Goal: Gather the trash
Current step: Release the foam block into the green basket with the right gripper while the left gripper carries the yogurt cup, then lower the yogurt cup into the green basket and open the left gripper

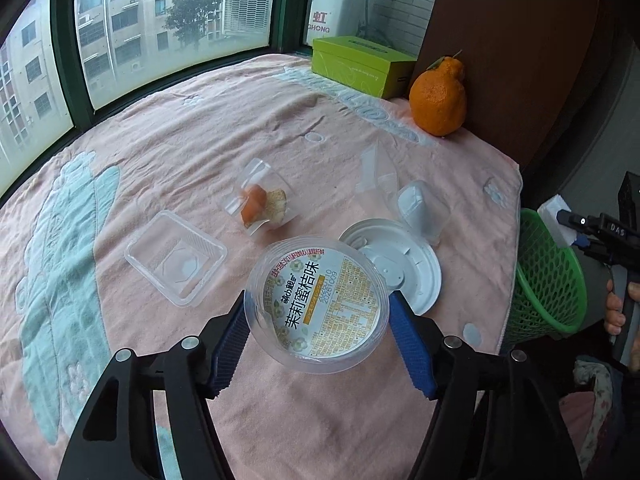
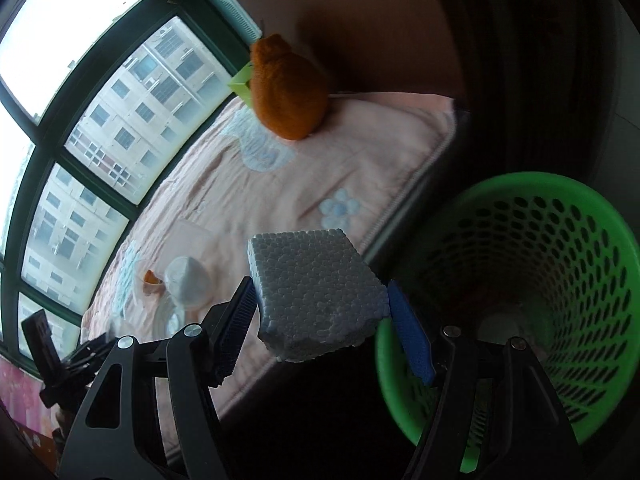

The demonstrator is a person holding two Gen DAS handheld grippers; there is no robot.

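My left gripper (image 1: 318, 320) is shut on a clear round plastic tub with a printed label (image 1: 320, 300), held just above the pink cloth. My right gripper (image 2: 322, 312) is shut on a white foam block (image 2: 316, 292), held beside the rim of the green mesh basket (image 2: 520, 280), off the table's edge. In the left wrist view the right gripper (image 1: 568, 220) with the foam block (image 1: 554, 220) hangs over the basket (image 1: 548, 276). On the cloth lie a white lid (image 1: 400, 264), a clear tray (image 1: 176, 258), a clear cup with orange peel (image 1: 262, 200) and a small clear cup (image 1: 420, 208).
A whole orange (image 1: 440, 96) and a green tissue box (image 1: 360, 64) stand at the table's far right by a brown wall. Windows run along the far left side. A clear wrapper (image 1: 376, 172) lies near the small cup. The table's right edge (image 1: 512, 240) borders the basket.
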